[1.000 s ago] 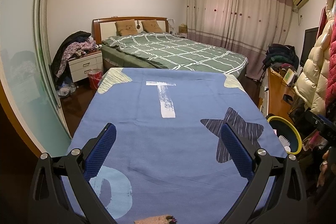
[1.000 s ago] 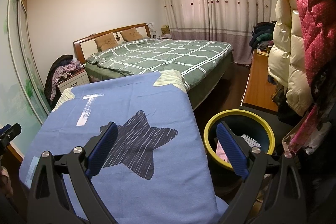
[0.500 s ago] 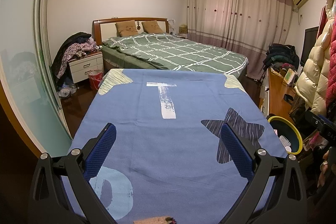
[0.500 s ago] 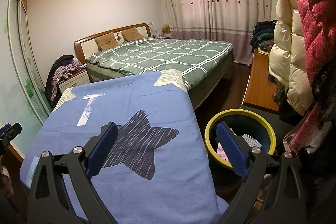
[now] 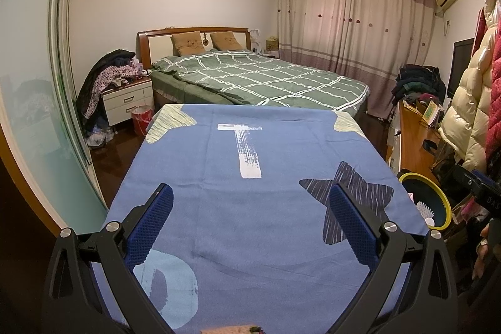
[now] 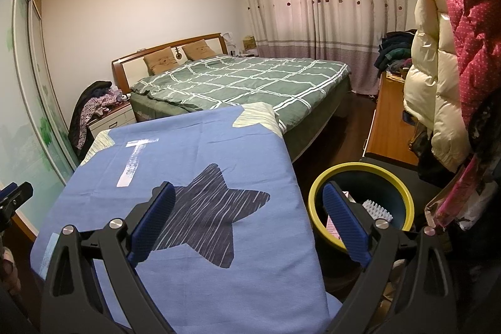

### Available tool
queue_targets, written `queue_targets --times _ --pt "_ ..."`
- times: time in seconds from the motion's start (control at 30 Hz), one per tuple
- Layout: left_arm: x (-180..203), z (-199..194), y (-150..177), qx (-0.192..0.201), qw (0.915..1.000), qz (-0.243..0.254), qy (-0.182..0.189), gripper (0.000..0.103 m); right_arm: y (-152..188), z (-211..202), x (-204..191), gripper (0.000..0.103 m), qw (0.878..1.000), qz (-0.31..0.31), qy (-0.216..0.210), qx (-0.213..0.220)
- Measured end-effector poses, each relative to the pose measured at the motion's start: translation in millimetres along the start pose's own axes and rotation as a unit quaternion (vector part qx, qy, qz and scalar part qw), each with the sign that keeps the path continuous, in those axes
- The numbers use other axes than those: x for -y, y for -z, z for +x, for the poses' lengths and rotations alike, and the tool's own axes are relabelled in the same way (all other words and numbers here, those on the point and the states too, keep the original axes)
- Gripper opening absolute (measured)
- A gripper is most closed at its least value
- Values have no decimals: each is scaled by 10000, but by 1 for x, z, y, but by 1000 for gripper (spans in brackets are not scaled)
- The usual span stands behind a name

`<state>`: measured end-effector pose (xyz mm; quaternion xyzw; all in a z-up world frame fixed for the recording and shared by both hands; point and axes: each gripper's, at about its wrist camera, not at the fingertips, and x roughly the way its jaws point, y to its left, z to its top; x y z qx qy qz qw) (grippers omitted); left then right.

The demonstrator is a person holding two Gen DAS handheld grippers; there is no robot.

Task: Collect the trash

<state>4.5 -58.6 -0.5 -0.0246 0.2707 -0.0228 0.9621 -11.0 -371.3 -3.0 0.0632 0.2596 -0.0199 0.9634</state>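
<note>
The left tongs point(image 5: 250, 223) are hovering wide open and empty over the blue-clothed counter point(image 5: 250, 165). The right tongs point(image 6: 247, 221) are gaping just as wide, gripping nothing, straddling the counter's edge and the yellow-rimmed bin point(image 6: 404, 193) sitting just beside it.

The left gripper point(image 5: 250, 224) hangs over a blue cloth point(image 5: 250, 177), its blue-padded fingers point(image 5: 150, 224) spread wide with nothing between them. Ahead of the tips lies a green checked bed point(image 5: 260, 80); off to their right stands a yellow-rimmed bin point(image 5: 438, 196).
</note>
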Motion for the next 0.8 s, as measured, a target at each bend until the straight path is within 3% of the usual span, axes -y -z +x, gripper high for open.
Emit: queue_targets --times 0.5,0.67,0.8 --pt "-6 28 -10 -135 9999 9 -53 98 -5 14 -4 91 9999 -69 -43 -88" --pt "-27 93 -28 -414 9985 49 -354 98 -18 60 -8 93 9991 -71 -255 -317" --pt "-49 159 -33 -769 9948 6 -671 98 -24 127 -18 93 9960 -108 -411 -792"
